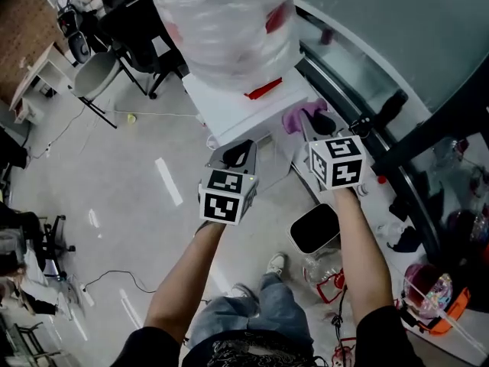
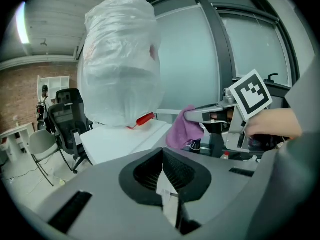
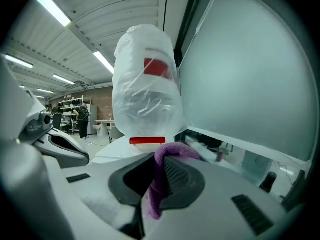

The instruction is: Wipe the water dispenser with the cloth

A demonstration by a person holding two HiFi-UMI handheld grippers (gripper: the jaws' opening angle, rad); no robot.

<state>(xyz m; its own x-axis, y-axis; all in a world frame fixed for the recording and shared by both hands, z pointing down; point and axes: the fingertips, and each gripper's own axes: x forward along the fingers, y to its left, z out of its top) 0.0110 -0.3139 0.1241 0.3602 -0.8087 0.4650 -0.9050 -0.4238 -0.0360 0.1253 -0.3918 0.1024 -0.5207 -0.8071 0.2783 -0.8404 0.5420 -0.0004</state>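
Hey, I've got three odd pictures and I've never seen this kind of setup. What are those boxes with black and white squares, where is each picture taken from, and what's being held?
There is no robot here. A person holds a two-jaw gripper in each hand, and the marker cubes are part of those grippers. The top-down picture comes from a camera on the person's head. The other two come from cameras riding on each gripper, looking along its jaws. The right gripper is clamped on a purple cloth. The left gripper is shut and empty. Ahead stands a white water dispenser, its bottle wrapped in clear plastic.
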